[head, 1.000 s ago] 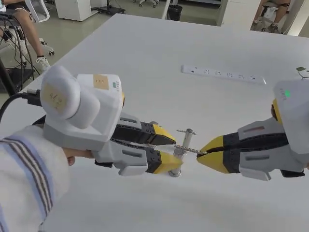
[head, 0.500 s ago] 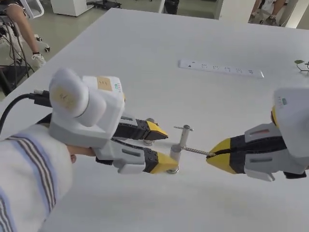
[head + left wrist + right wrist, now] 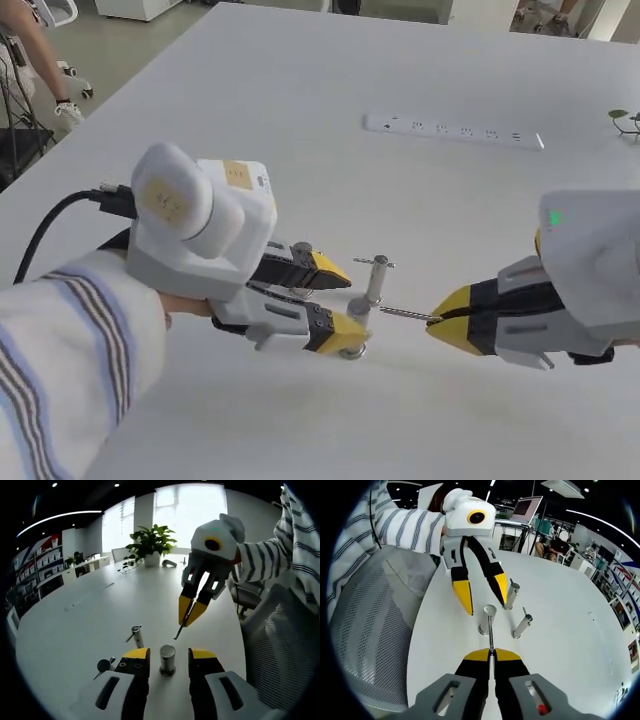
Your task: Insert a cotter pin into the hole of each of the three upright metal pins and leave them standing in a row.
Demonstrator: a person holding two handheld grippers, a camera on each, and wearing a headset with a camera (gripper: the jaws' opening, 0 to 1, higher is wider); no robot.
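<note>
Three upright metal pins stand close together on the white table (image 3: 300, 120). The nearest pin (image 3: 358, 322) (image 3: 167, 660) (image 3: 485, 621) stands between the fingers of my open left gripper (image 3: 342, 302) (image 3: 168, 654), with a gap on each side. A second pin (image 3: 375, 282) (image 3: 136, 636) (image 3: 522, 625) has a cotter pin across its top. The third pin (image 3: 302, 250) (image 3: 105, 666) (image 3: 511, 595) is partly hidden behind the left gripper. My right gripper (image 3: 438, 317) (image 3: 490, 653) is shut on a thin cotter pin (image 3: 405, 314) (image 3: 490, 630), which points at the nearest pin from a short way off.
A white power strip (image 3: 455, 131) lies at the far side of the table. A potted plant (image 3: 152, 542) stands at one end. A mesh chair (image 3: 370, 630) sits close to the table edge, and a person's leg (image 3: 35, 55) shows at the far left.
The right gripper and its cotter pin have drawn back slightly to the right, away from the nearest pin. The left gripper stays around that pin. The head camera has shifted.
</note>
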